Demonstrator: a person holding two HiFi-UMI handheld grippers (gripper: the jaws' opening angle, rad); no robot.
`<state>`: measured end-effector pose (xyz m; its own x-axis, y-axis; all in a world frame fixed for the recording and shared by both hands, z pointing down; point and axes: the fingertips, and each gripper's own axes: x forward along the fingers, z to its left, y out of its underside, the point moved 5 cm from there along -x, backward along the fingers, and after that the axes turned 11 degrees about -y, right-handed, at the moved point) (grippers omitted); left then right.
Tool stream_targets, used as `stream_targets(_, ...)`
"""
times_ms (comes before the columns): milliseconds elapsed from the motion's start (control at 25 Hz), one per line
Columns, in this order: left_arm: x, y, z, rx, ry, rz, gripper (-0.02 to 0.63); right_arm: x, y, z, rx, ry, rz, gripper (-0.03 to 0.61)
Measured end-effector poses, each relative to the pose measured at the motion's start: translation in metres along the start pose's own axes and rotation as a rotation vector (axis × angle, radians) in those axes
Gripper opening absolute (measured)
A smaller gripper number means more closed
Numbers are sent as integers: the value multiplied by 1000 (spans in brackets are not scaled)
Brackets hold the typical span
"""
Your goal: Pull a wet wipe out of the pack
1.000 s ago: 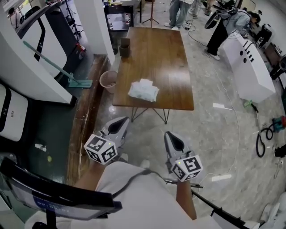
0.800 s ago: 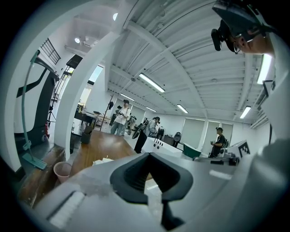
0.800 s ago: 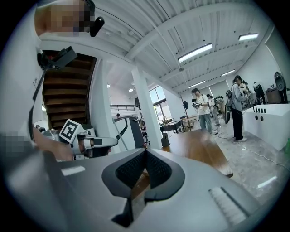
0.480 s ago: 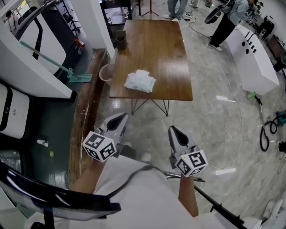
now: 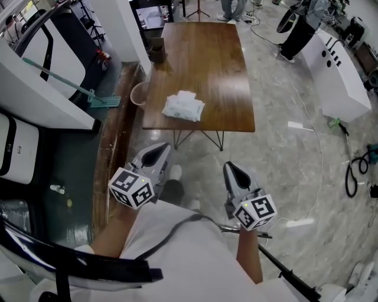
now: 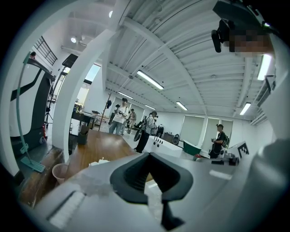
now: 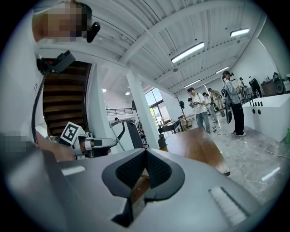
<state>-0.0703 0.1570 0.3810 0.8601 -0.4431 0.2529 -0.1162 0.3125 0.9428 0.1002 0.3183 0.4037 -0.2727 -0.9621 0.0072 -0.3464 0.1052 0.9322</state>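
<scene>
L gripper [image 5: 155,156] pressed together, nothing in it; R gripper [image 5: 231,172] same, empty. Both are well short of the table [image 5: 207,59]. Wipe pack [image 5: 183,107] lies near the table's front edge, left of centre. Best bet imo: get close, pin pack w/ one gripper, spread the other, pinch the wipe at the opening, pull up slow.

The opening of the wet wipe pack [image 5: 183,107] cannot be made out. A person [image 5: 232,7] is cut off by the top edge.
</scene>
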Motion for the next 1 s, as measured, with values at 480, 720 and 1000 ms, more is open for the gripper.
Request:
stream_targets(480, 57, -23, 63, -51, 18, -19, 3, 74, -15, -26, -7, -23, 36, 8)
stream_targets(720, 93, -44, 106, -56, 46, -15, 5, 133, -35, -38, -45, -26, 55, 8)
stream_targets(1000, 129, -54, 146, -87, 107, 14, 5, 175, -51, -57, -62, 84, 19, 8)
